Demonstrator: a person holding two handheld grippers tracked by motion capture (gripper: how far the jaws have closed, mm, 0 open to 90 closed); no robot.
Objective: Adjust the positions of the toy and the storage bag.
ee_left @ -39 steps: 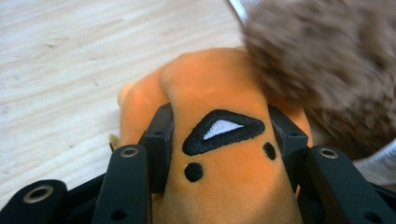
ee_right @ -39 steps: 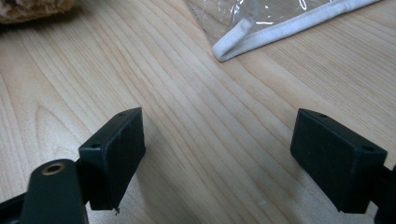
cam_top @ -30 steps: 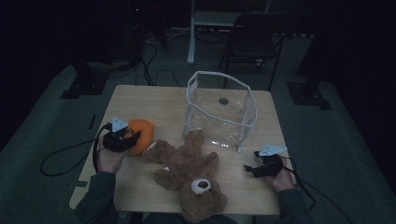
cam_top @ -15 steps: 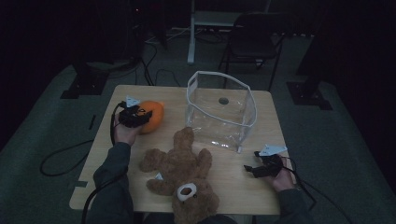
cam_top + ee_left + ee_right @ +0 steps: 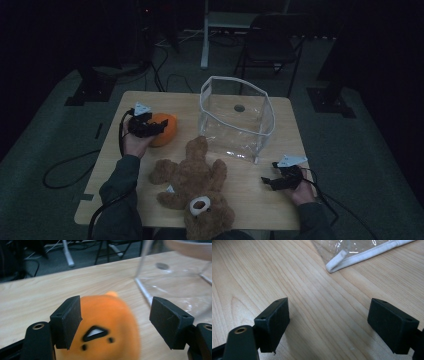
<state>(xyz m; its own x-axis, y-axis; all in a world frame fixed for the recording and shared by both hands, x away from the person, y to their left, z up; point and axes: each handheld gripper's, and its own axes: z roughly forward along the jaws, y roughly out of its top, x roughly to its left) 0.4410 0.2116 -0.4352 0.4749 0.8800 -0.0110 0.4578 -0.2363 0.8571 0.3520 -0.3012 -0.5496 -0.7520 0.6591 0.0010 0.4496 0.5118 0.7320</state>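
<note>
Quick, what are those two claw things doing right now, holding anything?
Left gripper: open, jaws just been opening; the orange plush toy sits between them, right pad clear of it.
Right gripper: open, holding nothing, over the bare table.

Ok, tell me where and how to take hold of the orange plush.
Grip the orange plush across its round middle, coming in low from the person's side as the left gripper does. Its soft, bulging sides fit between the open jaws, which have just been opening, and the clear bin crowds its far right.
</note>
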